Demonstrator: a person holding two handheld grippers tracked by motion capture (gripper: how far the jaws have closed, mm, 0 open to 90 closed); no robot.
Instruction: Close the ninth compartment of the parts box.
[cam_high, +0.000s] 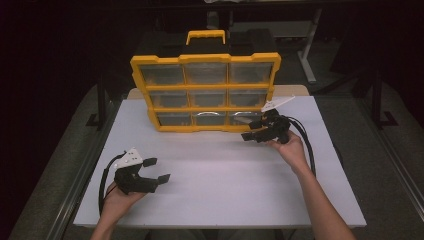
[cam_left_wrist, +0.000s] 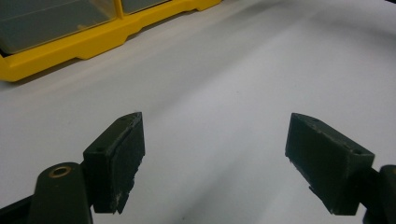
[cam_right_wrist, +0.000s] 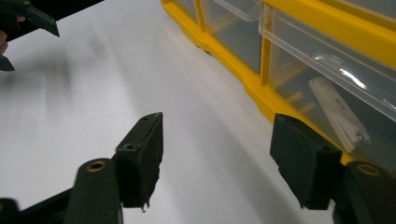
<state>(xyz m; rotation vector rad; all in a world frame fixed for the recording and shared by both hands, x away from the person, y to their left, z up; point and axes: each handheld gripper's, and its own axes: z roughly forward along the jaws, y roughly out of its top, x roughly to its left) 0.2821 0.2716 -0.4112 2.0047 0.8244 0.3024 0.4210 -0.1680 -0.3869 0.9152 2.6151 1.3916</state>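
A yellow parts organizer (cam_high: 205, 108) with several clear drawers stands upright at the back of the white table (cam_high: 225, 190). My right gripper (cam_high: 252, 129) is open just in front of its bottom-right drawer (cam_high: 243, 118), with nothing between the jaws. In the right gripper view the gripper (cam_right_wrist: 217, 144) hangs over bare table, and the drawer (cam_right_wrist: 327, 60) beside it stands slightly pulled out with a flat white piece (cam_right_wrist: 340, 114) inside. My left gripper (cam_high: 157, 170) rests open near the table's front left, its jaws (cam_left_wrist: 212, 140) wide over bare table.
The organizer's yellow carry handle (cam_high: 205, 35) sticks up at the back. A black cable (cam_high: 309, 145) trails from the right gripper along the person's forearm. Dark floor and table legs surround the table.
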